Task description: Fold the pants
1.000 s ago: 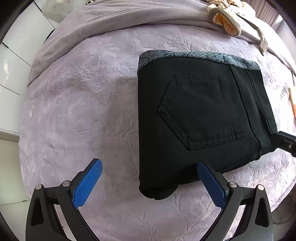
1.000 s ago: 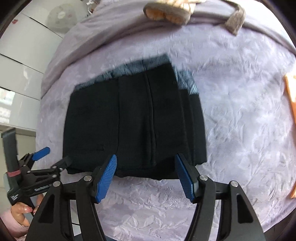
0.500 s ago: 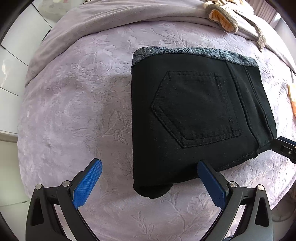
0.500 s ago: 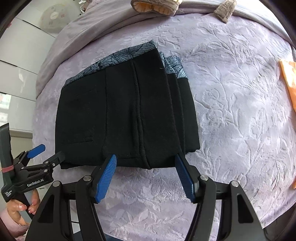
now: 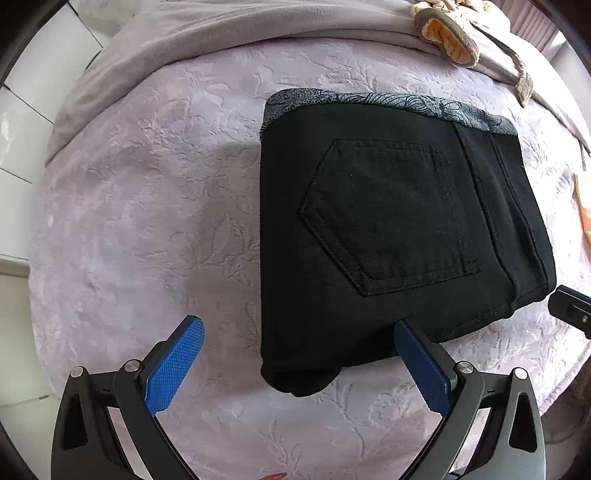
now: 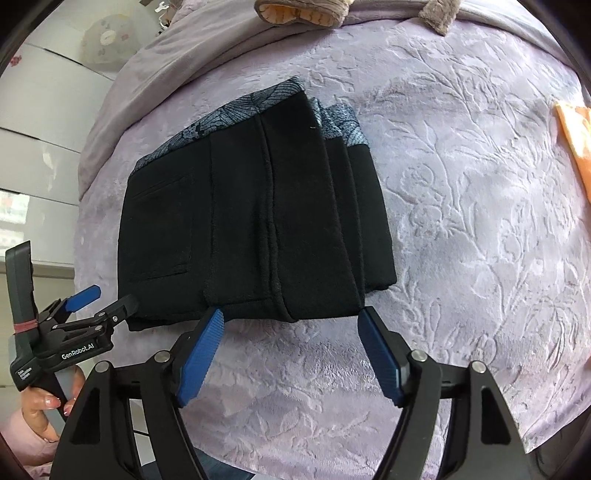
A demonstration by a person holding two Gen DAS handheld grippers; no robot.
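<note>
Folded black denim pants [image 5: 388, 236] lie on the lilac embossed bedspread [image 5: 147, 221]; left tool [image 5: 299, 365] and right tool [image 6: 291, 354] both gape wide, empty.

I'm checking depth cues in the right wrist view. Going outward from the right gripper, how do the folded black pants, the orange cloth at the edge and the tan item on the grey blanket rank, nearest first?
From the right gripper:
1. Folded black pants, just ahead of its fingertips.
2. Orange cloth, at the right edge.
3. Tan item, top centre on the grey blanket.

Folded black pants [image 6: 255, 218] on a lilac bedspread [image 6: 461, 229], right gripper [image 6: 291, 354] spread wide just short of their near edge, left gripper [image 6: 99, 306] open at their left corner
</note>
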